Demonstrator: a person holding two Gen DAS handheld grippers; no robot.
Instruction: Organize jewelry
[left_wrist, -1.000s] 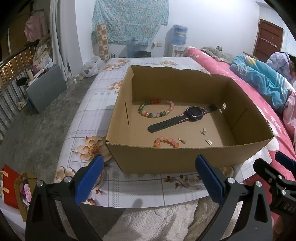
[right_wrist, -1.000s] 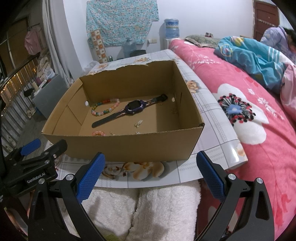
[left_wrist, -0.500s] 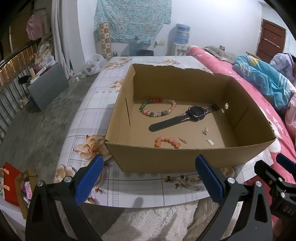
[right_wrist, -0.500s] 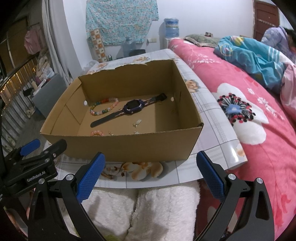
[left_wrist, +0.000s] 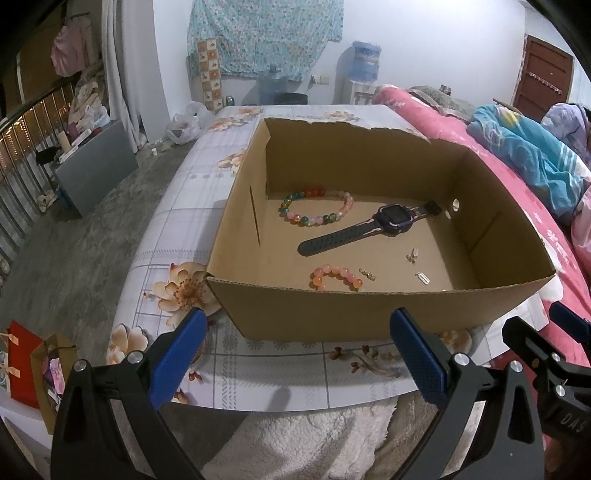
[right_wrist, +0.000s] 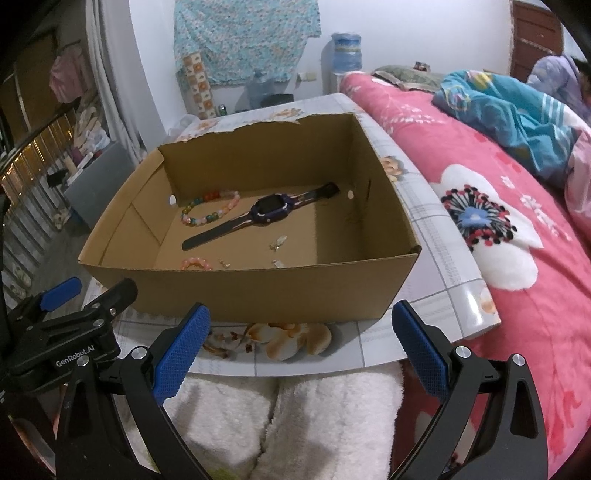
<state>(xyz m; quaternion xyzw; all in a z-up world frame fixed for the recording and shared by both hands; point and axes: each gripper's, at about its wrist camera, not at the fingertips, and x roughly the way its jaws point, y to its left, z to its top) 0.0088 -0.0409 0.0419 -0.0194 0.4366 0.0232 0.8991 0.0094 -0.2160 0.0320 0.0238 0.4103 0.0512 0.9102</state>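
Nothing inside the cardboard box (left_wrist: 369, 310) shifted; watch (left_wrist: 391, 221) beside multicolour bracelet (left_wrist: 317, 210).

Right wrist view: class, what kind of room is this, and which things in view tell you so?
Most likely a lived-in bedroom: a bed with a pink floral cover, a rumpled blue blanket, and clothes hanging at the left.
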